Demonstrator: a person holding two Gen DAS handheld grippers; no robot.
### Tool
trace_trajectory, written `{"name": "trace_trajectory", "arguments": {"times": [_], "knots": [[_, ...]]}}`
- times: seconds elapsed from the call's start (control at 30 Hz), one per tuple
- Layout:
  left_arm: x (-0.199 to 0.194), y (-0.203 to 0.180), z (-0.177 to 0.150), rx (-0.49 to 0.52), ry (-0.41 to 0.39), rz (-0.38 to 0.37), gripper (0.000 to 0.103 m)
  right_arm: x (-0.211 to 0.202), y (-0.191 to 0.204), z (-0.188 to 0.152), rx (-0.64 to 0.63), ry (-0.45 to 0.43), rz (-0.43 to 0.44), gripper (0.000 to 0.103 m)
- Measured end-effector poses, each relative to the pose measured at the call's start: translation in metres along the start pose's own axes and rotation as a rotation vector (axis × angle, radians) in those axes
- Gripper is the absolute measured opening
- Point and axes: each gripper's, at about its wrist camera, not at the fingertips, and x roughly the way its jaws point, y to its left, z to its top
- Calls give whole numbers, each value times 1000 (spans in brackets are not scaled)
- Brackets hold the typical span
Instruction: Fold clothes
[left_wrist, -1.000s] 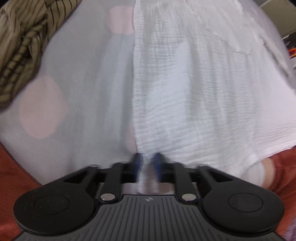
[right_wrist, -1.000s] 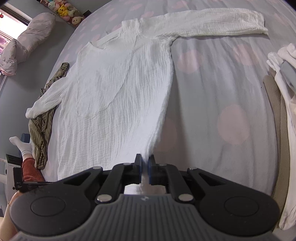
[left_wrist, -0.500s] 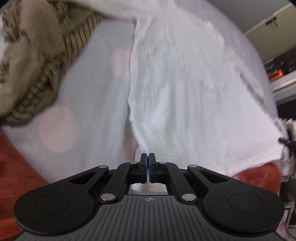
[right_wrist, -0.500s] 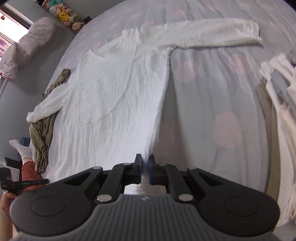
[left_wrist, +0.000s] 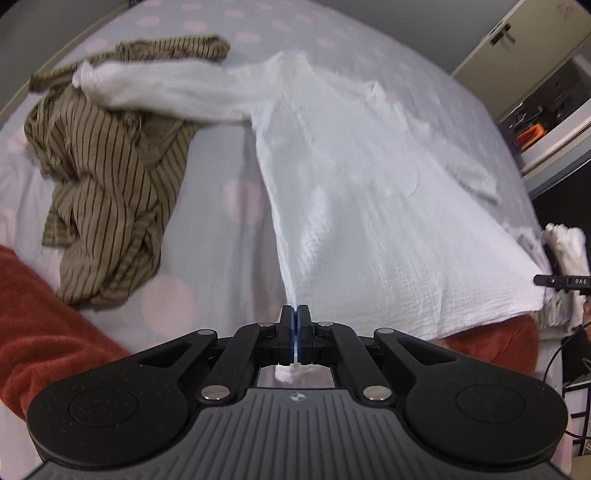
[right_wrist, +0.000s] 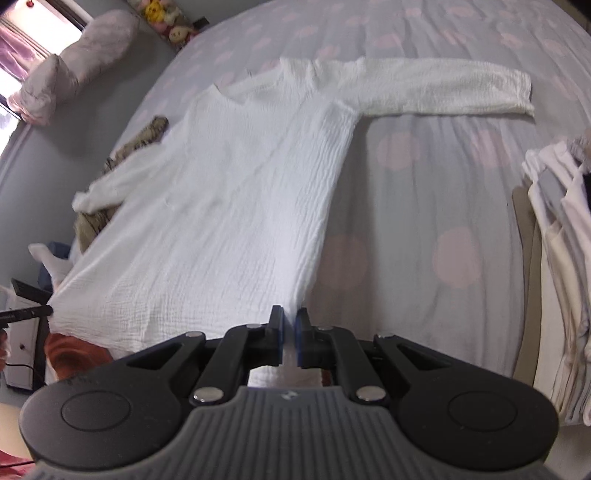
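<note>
We are gripping the white dress (right_wrist: 236, 206) at its hem, 1 corner in each tool: the left gripper (left_wrist: 295, 325) is clenched on the lower-left corner, the right gripper (right_wrist: 289, 328) is pinching the lower-right corner with cloth between its fingers. The dress is lying across the middle of the dotted bed sheet (right_wrist: 424, 206), sleeve (right_wrist: 443, 92) stretched to the upper right. The striped shirt (left_wrist: 107, 177) is crowding the upper left. We are judging that lifting both corners evenly, keeping the hem taut, should give a clean fold.
</note>
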Motion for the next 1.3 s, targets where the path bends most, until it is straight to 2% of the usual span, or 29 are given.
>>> {"name": "trace_trajectory", "arguments": {"times": [0.2,0.37,0.47,0.5,0.57,0.63,0.77,0.87,0.97,1.1,1.2,1.3], "knots": [[57,29,-11,-51,103,42,0,50,-25,-10,66,72,-16,7],[84,43,-14,-76,160,65,0,78,-37,-16,91,107,-30,8],[86,48,-13,-90,165,57,0,82,-37,-18,83,105,-39,17],[84,49,-12,-93,159,53,1,81,-38,-18,81,96,-44,26],[76,53,-7,-99,125,56,1,76,-38,-17,64,64,-62,35],[65,59,2,-103,79,57,3,70,-37,-13,30,3,-96,36],[36,80,32,-151,-50,74,13,62,-39,-4,22,-153,-151,39],[15,100,62,-173,-162,116,20,67,-42,2,10,-234,-196,40],[2,116,96,-168,-270,188,24,76,-43,5,-30,-277,-228,43],[-1,146,140,-196,-360,269,27,88,-49,2,-3,-299,-203,44],[2,169,167,-234,-401,284,30,85,-61,1,66,-332,-167,44],[12,187,188,-293,-436,267,31,85,-70,0,131,-353,-166,44]]}}
